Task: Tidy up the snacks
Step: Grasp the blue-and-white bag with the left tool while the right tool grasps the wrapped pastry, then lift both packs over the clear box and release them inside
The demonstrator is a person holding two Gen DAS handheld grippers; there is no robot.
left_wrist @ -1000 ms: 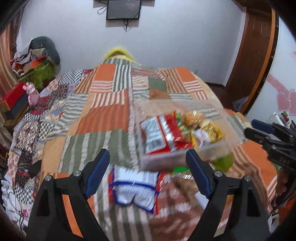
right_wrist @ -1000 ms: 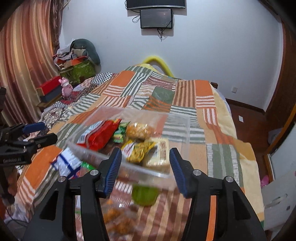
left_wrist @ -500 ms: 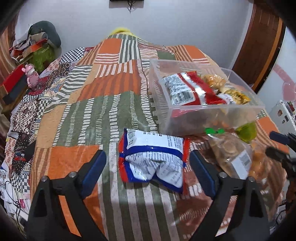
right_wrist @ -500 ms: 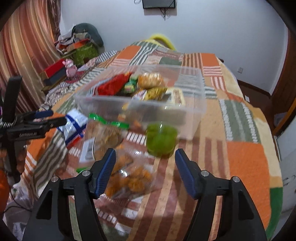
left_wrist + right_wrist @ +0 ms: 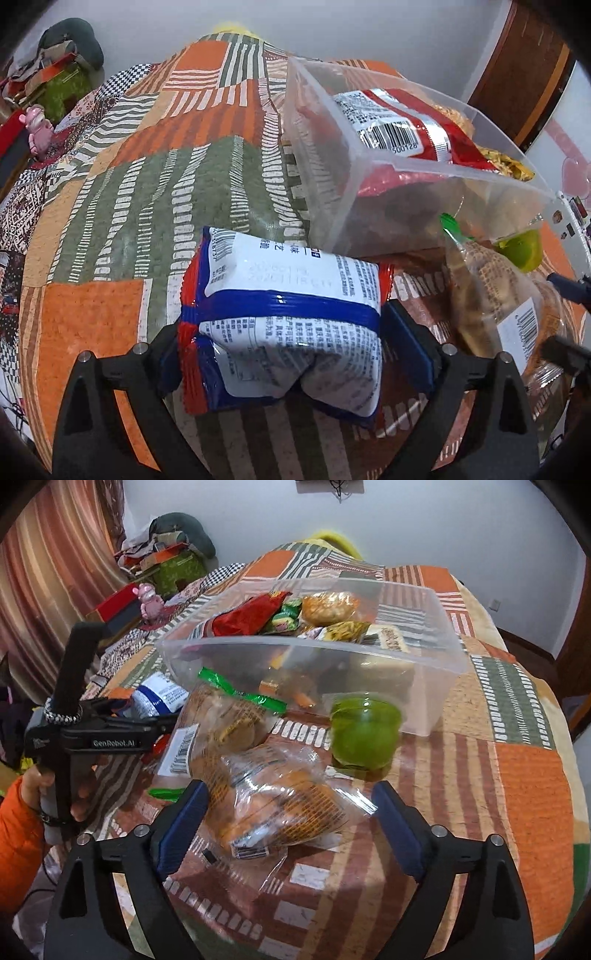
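Bed (image 5: 122, 192) w/ patchwork quilt carries all items. Clear bin (image 5: 424, 657), part-filled w/ snacks, sits mid-bed. Left claw (image 5: 295, 354): fingers straddle white-blue pack (image 5: 288, 306) lying just before bin; grip unconfirmed. Right claw (image 5: 288, 823): spread wide around clear bag (image 5: 280, 805), no contact. Green cup (image 5: 364, 731) touches bin wall.

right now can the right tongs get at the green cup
Probably not directly: the right tongs are open, but a clear bag of snacks lies between them, in front of the green cup.
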